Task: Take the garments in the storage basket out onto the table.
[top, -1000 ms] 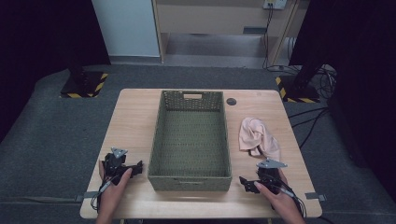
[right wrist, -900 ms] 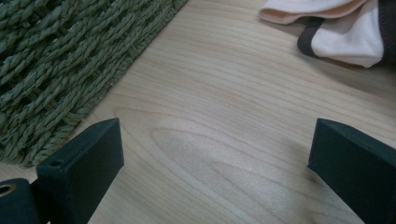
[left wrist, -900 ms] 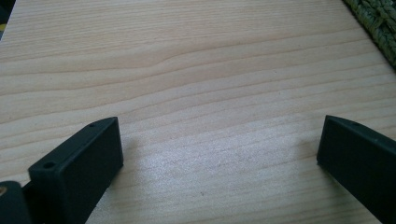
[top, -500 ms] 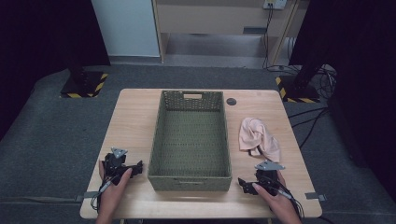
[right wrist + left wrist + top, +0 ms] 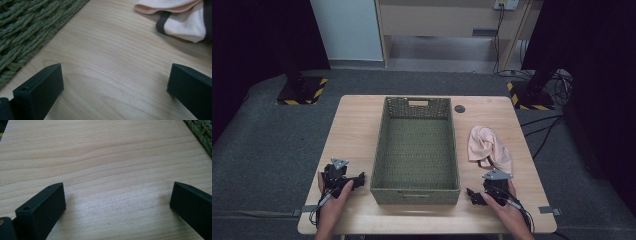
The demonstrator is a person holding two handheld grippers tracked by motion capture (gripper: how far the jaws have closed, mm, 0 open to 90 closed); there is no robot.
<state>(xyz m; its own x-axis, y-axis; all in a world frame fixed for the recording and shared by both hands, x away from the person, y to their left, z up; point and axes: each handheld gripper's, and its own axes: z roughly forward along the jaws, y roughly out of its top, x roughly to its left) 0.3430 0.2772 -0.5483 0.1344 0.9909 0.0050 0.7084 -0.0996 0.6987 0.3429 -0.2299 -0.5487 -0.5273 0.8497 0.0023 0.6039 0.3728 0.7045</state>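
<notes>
A green woven basket [image 5: 416,186] stands empty in the middle of the wooden table [image 5: 357,130]. A crumpled pink cloth [image 5: 487,145] with a dark trim lies to its right. My left gripper [image 5: 358,181] rests low on the table by the basket's near left corner, jaws wide open over bare wood [image 5: 117,195]. My right gripper [image 5: 473,195] sits by the basket's near right corner, open too, nothing between its jaws [image 5: 115,82]. The right gripper view has the cloth [image 5: 185,20] at the top right and the basket's wall [image 5: 27,30] at the left.
A small dark round disc [image 5: 459,108] lies near the table's far edge, right of the basket. Dark floor surrounds the table, with stands on striped bases [image 5: 302,92] at the far left and far right.
The right hand and its gripper have shifted slightly. The left gripper, basket and cloth stay put.
</notes>
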